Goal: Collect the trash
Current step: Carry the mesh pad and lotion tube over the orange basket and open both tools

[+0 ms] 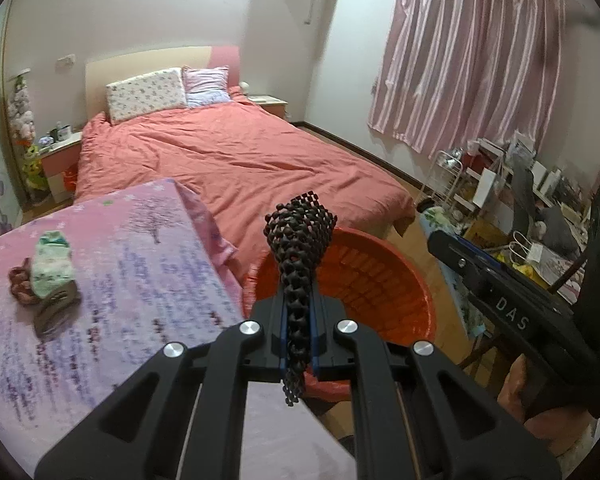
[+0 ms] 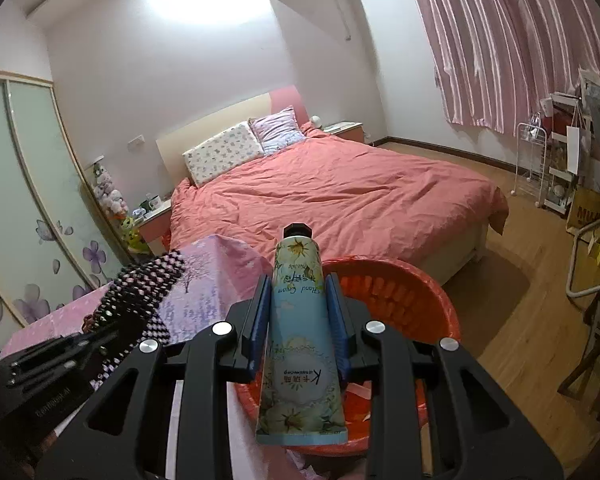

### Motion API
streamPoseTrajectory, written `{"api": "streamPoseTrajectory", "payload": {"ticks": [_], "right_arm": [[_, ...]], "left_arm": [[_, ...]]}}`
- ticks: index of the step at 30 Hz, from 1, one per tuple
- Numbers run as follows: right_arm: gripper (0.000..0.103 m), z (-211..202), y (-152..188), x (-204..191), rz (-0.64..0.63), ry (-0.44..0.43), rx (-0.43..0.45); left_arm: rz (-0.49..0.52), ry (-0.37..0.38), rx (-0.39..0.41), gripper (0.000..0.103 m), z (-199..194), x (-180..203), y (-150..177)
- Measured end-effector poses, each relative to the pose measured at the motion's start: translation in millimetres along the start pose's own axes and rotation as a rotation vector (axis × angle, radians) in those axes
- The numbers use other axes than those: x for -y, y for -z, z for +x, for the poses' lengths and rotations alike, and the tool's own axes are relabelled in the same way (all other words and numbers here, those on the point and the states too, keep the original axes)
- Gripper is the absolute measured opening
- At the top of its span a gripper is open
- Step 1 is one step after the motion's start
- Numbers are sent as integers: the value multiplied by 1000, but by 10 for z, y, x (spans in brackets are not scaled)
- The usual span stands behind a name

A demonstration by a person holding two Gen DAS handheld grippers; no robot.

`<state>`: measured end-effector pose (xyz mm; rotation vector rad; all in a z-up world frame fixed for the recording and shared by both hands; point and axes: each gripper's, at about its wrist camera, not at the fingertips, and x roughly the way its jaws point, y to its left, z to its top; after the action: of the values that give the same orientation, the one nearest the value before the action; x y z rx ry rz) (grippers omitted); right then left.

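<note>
My left gripper [image 1: 299, 332] is shut on a black beaded mesh piece [image 1: 298, 240], which sticks up past the jaws in front of an orange plastic basket [image 1: 404, 280]. My right gripper [image 2: 299, 320] is shut on a pale blue hand cream tube [image 2: 298, 320], black cap pointing away, over the same basket [image 2: 412, 280]. In the right wrist view the left gripper [image 2: 112, 320] shows at the left with the mesh piece [image 2: 148, 284]. A green-and-white crumpled wrapper [image 1: 52, 264] and a brownish braided item [image 1: 20, 284] lie on the pink floral tabletop [image 1: 140, 280].
A bed with a salmon cover [image 1: 236, 156] stands behind the basket. The other gripper's body [image 1: 512, 312] crosses the right side of the left wrist view. Cluttered shelves and a white rack [image 2: 540, 168] line the right wall under pink curtains [image 1: 468, 48]. Wooden floor [image 2: 532, 292] lies right of the basket.
</note>
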<state>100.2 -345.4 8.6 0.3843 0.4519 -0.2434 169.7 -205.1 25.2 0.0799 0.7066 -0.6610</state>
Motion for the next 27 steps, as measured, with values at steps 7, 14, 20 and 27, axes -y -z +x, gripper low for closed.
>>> {"api": "streamPoseTrajectory", "payload": {"ticks": [7, 14, 20, 27], "right_arm": [[29, 118, 15, 221, 51, -7, -8], [29, 326, 17, 445, 111, -25, -38], [57, 564, 73, 605, 158, -19, -104], [57, 492, 232, 495, 127, 3, -128]], "left_arm": [[24, 31, -21, 9, 303, 220, -22], [37, 52, -72, 11, 700, 278, 21], [5, -10, -123, 37, 949, 89, 141], [-32, -96, -117, 51, 834, -348, 240]]}}
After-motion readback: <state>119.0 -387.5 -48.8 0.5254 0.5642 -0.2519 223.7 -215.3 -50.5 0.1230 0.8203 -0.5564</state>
